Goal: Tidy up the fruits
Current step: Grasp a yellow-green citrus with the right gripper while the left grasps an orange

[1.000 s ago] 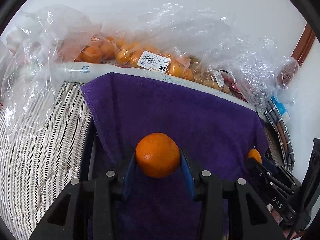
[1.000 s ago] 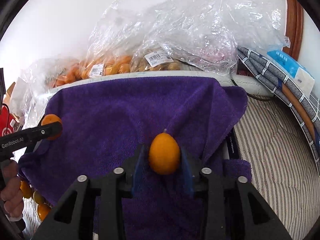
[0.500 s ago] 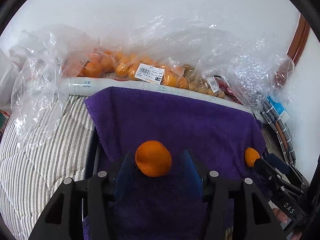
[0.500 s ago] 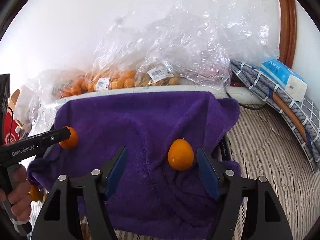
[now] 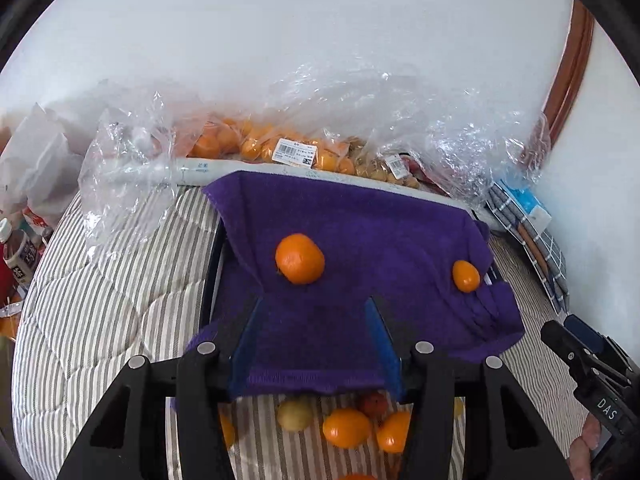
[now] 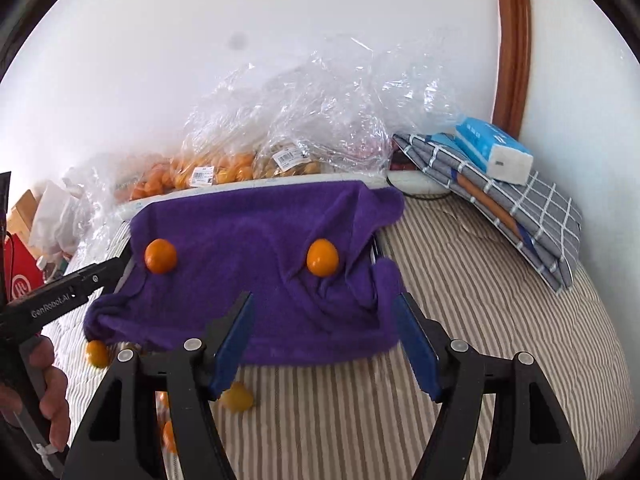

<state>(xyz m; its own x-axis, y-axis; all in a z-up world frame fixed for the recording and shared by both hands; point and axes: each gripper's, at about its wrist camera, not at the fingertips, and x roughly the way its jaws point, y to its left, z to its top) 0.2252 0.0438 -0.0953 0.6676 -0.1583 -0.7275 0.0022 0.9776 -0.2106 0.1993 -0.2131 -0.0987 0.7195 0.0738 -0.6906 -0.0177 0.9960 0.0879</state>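
Observation:
A round orange (image 5: 299, 258) lies on the purple towel (image 5: 380, 232), just ahead of my left gripper (image 5: 313, 304). Its jaws are closing with nothing between them. A smaller oval orange fruit (image 6: 322, 257) rests on the same towel (image 6: 248, 232) beyond my right gripper (image 6: 324, 300), which stands open and holds nothing. In the right wrist view the round orange (image 6: 160, 256) sits by the tip of the left gripper (image 6: 116, 266). In the left wrist view the oval fruit (image 5: 465, 276) lies near the towel's right edge.
Several loose fruits (image 5: 346, 427) lie on the striped bedding below the towel's front edge. Clear plastic bags of oranges (image 6: 216, 168) line the wall behind. A tissue pack (image 6: 494, 154) sits on folded checked cloth (image 6: 520, 208) at right. A bottle (image 5: 18, 256) stands far left.
Both grippers let go of their fruits, which now lie on the towel. Both grippers drew back and up from it, bringing the loose fruits on the bedding into view.

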